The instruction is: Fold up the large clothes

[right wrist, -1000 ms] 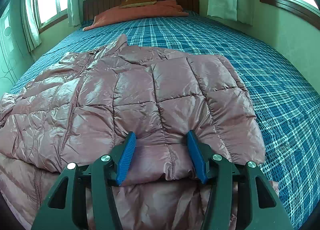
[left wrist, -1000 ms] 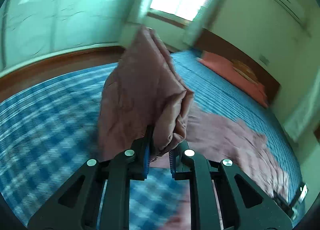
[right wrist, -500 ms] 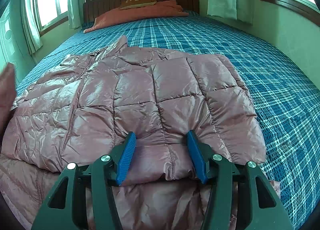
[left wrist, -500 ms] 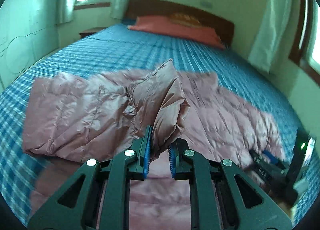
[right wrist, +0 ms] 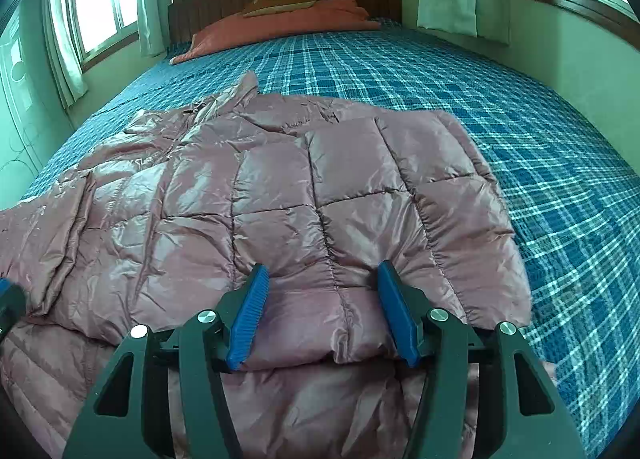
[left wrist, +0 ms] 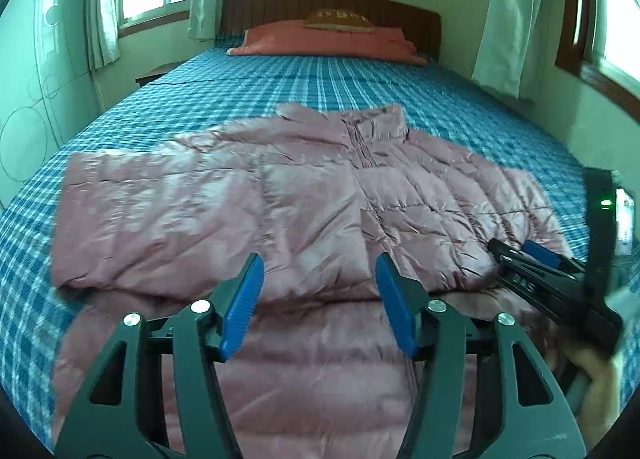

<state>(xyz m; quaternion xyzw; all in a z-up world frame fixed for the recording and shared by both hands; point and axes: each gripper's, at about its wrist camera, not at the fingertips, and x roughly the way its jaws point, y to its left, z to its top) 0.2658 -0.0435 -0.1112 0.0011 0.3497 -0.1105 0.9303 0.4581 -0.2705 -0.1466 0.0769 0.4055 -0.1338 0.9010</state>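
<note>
Blue plaid bed (left wrist: 360, 87) w/ pink puffer jacket (left wrist: 312, 195) spread flat across it, collar toward headboard (left wrist: 332, 7), long axis running side to side w/ both sleeves folded in. Left gripper (left wrist: 320, 299) jaws just opened, spread, nothing pinched, jacket just ahead and below. Right gripper (right wrist: 322, 305) spread over folded sleeve edge, pads not pressing. Left view alone shows right gripper; right view shows bare bed beside jacket.

Blue plaid bed (left wrist: 460, 107); pink quilted jacket (left wrist: 300, 195) lies spread across it; orange pillow (left wrist: 328, 43) at the headboard
</note>
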